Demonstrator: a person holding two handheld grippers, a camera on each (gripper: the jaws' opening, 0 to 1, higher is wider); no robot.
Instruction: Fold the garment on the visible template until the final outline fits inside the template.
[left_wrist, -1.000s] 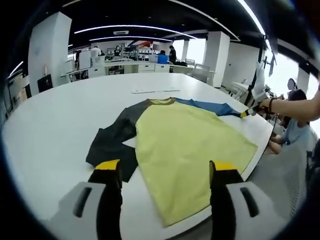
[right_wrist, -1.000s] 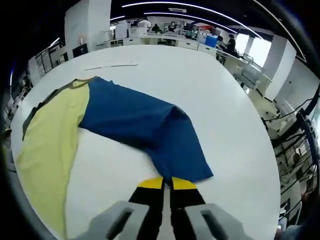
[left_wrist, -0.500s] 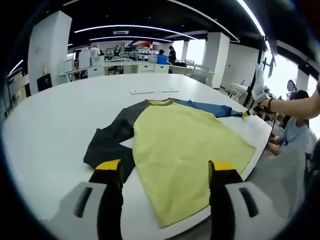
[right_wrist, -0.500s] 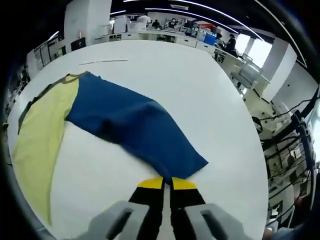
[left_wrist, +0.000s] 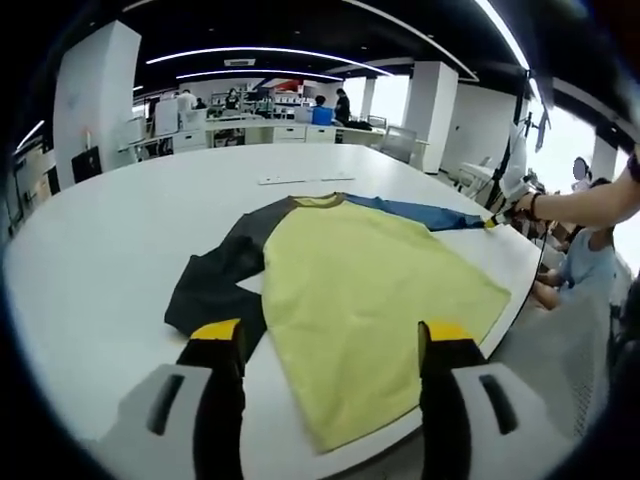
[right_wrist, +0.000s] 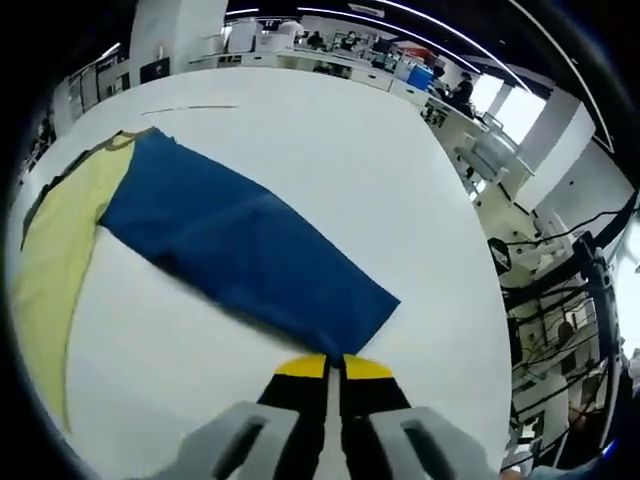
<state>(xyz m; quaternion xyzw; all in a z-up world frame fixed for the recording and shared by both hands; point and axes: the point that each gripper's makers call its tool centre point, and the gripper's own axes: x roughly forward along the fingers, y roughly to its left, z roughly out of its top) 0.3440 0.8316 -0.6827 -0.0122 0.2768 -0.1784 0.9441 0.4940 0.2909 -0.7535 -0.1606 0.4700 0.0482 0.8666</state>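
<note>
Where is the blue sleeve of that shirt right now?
In the right gripper view the blue sleeve lies stretched out flat on the white table, its cuff pinched in the right tongs, its other end joining the yellow body at left.

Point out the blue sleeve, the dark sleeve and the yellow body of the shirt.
blue sleeve (right_wrist: 240, 255): right gripper view, mid-sleeve.
dark sleeve (left_wrist: 215, 290): left gripper view, its lower part.
yellow body (left_wrist: 370, 300): left gripper view, middle of the panel.

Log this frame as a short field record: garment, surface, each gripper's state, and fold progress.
garment: shirt, yellow body, dark sleeve, blue sleeve
surface: white table
left gripper: open, above the shirt's near hem, holding nothing
right gripper: shut on the blue sleeve's cuff, sleeve stretched out flat
fold progress: shirt spread out, no fold made
</note>
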